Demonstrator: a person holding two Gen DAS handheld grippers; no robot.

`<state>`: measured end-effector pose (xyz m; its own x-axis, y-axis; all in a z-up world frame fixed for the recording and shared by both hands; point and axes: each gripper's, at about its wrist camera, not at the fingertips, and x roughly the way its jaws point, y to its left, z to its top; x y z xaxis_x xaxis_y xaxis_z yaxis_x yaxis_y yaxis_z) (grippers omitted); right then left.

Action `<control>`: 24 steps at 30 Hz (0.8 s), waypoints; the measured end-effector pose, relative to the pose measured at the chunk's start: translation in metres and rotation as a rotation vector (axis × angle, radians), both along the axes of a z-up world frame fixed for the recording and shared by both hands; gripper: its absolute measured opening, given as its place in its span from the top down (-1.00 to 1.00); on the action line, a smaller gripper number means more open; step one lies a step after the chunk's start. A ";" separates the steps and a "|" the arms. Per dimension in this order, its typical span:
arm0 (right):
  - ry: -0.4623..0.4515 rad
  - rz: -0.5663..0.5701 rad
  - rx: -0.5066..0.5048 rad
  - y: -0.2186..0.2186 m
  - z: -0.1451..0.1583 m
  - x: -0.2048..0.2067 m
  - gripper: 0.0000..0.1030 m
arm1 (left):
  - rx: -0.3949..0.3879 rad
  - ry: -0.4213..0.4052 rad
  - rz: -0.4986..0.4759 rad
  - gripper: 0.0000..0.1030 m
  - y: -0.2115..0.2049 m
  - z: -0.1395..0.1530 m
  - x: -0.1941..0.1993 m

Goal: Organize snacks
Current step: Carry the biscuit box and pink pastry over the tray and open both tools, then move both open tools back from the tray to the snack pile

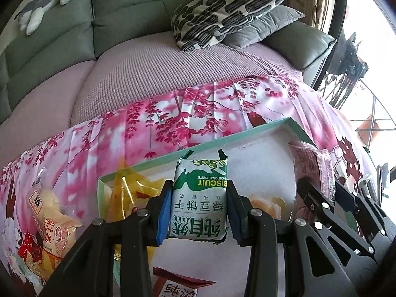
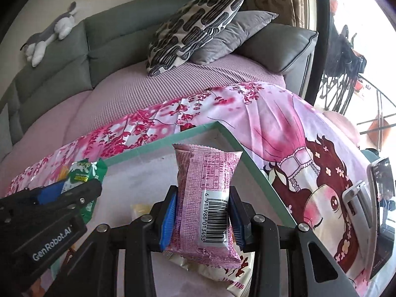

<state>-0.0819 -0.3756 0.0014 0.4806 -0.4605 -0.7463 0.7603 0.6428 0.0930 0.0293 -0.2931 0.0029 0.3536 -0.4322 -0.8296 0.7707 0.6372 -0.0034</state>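
Left tongs (image 1: 199, 210) clamped on a green-and-white biscuit packet (image 1: 200, 198), long axis pointing away along the fingers, hanging over the middle of the shallow green-rimmed box (image 1: 153, 159). Right tongs (image 2: 203, 219) pinching a pink crinkly packet (image 2: 205, 198) the same way, nearer the box's right corner. Box floor directly below both. Glossy film wrappers, soft pillow shapes, serrated ends; loose snacks (image 1: 53, 222) left on the floral cloth (image 1: 158, 113).
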 end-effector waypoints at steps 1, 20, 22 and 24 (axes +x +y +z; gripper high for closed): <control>0.002 0.000 -0.003 0.001 0.001 0.000 0.16 | 0.008 -0.002 -0.001 0.17 -0.001 0.000 -0.001; 0.009 -0.008 0.027 0.001 0.008 0.001 -0.39 | 0.051 -0.107 0.165 -0.67 0.028 0.019 0.011; -0.001 -0.004 0.057 -0.001 0.006 0.001 -0.40 | 0.059 -0.124 0.197 -0.71 0.034 0.019 0.016; 0.008 -0.003 0.065 -0.001 0.003 0.002 -0.40 | 0.061 -0.141 0.231 -0.80 0.040 0.018 0.021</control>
<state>-0.0796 -0.3763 0.0042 0.4735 -0.4121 -0.7784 0.7629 0.6335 0.1287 0.0507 -0.2529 0.0207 0.5504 -0.2779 -0.7873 0.5955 0.7916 0.1369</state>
